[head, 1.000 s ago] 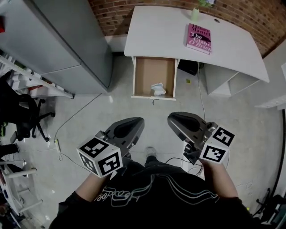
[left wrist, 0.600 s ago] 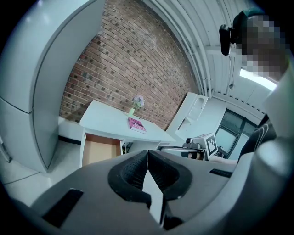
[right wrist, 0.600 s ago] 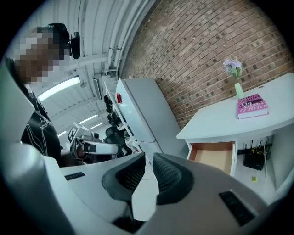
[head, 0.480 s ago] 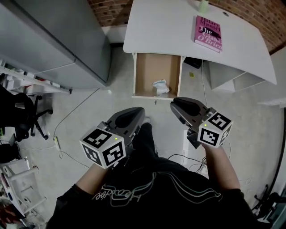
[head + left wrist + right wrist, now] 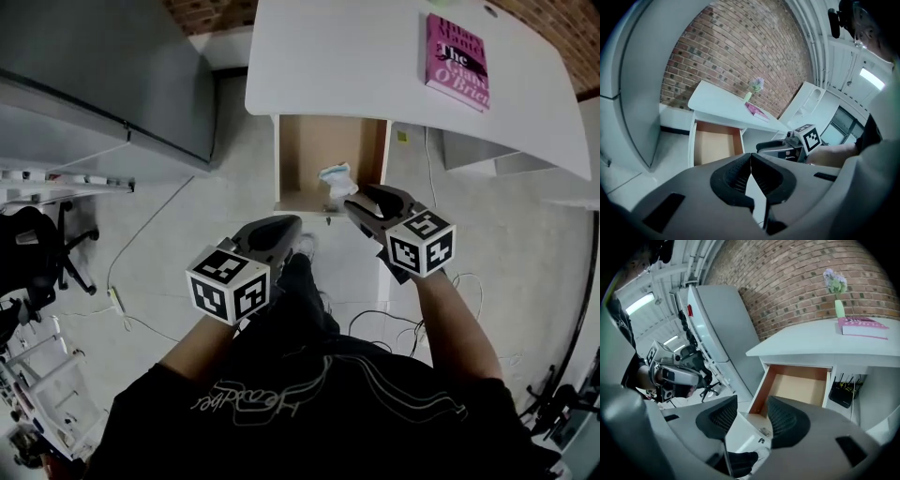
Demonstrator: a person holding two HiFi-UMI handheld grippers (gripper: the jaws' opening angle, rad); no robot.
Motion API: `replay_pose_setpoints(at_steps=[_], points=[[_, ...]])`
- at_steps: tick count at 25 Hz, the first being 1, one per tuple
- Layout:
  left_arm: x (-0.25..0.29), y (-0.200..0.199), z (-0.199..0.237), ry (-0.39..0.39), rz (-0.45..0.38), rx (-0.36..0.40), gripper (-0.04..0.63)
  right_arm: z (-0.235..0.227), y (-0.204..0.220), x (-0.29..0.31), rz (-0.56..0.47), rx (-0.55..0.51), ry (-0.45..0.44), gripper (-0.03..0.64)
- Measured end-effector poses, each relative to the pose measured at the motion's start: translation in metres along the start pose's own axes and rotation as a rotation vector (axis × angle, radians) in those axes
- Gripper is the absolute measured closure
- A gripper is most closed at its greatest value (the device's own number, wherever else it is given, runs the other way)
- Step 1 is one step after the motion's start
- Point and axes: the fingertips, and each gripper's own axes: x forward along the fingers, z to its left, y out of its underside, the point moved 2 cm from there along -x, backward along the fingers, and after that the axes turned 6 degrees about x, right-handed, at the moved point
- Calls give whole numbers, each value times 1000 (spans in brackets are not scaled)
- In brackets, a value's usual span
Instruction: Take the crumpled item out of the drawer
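Note:
A crumpled white item (image 5: pixel 335 176) lies in the open wooden drawer (image 5: pixel 326 142) under the white desk (image 5: pixel 356 56), near the drawer's front right corner. My right gripper (image 5: pixel 359 201) hovers just in front of the drawer's front panel (image 5: pixel 746 428), close to the crumpled item. Its jaws (image 5: pixel 752 401) are opening and hold nothing. In the right gripper view the jaws hide the item. My left gripper (image 5: pixel 286 227) hangs lower left over the floor, and its jaws (image 5: pixel 751 156) are shut and empty.
A pink book (image 5: pixel 457 62) lies on the desk's right part, and a small vase of flowers (image 5: pixel 836 289) stands beside it. A tall grey cabinet (image 5: pixel 103 75) stands left of the desk. Cables (image 5: pixel 150 234) run over the floor, and an office chair (image 5: pixel 33 248) sits at far left.
The person has stepped closer to the desk. Both grippers moved forward, and the right one now reaches the drawer's front edge beside the crumpled item.

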Motion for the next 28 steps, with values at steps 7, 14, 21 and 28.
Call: replay_pose_setpoints(at_steps=[7, 14, 21, 28], points=[[43, 10, 66, -39, 55, -93, 574, -72, 19, 79, 170, -30, 76, 402], [73, 28, 105, -46, 82, -192, 573, -131, 67, 129, 383, 2, 150, 399], [86, 59, 130, -59, 130, -235, 574, -160, 108, 165, 559, -6, 173, 399], [87, 71, 142, -80, 136, -244, 574, -172, 126, 190, 714, 61, 246, 399]])
